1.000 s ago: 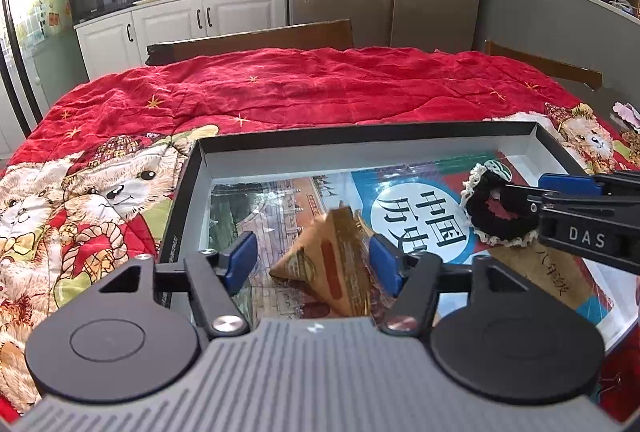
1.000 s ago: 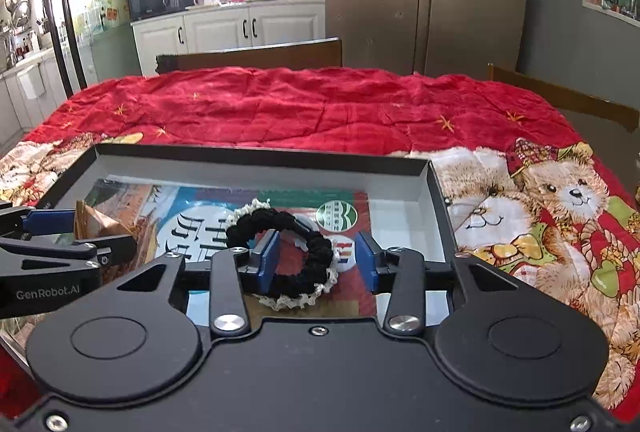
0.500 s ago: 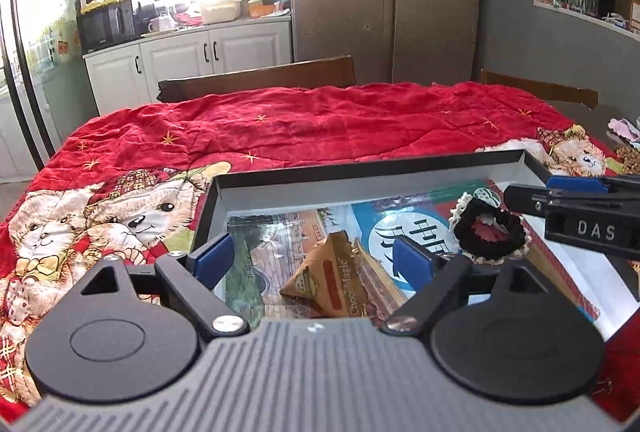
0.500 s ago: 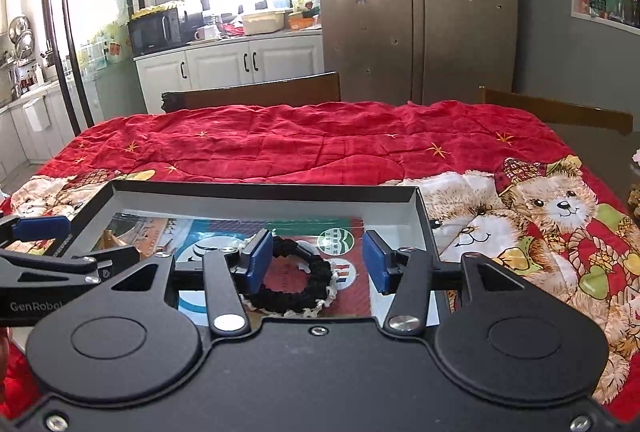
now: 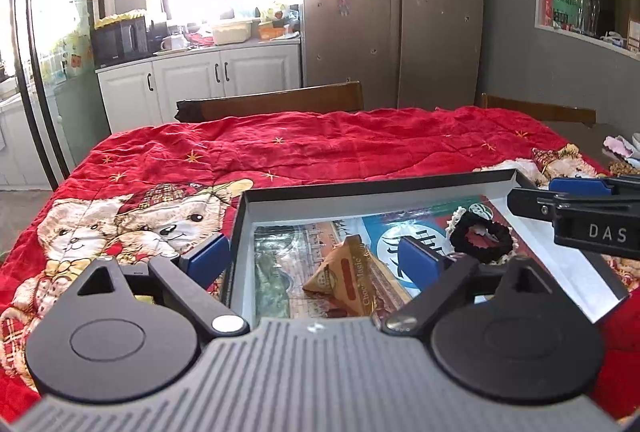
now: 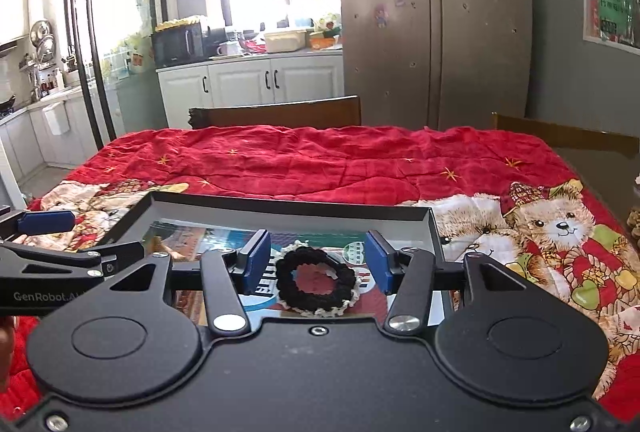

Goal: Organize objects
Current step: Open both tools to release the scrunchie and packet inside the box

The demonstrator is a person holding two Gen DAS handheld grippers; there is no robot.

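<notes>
A black box with white inner walls lies on the red bear blanket, with a picture book on its floor. A brown triangular snack packet lies in it, and it is mostly hidden in the right wrist view. A black scrunchie with a cream lace edge lies to the packet's right in the box and shows in the right wrist view. My left gripper is open and empty, raised over the box's near left corner. My right gripper is open and empty above the scrunchie.
The red blanket covers the table beyond the box. Wooden chair backs stand at the far edge and at the right. Small items lie off the table's right side. Kitchen cabinets and a fridge stand behind.
Both grippers have opened wide and pulled back and up from the box. The snack packet and the scrunchie, which were between the fingers, now lie free on the box floor.
</notes>
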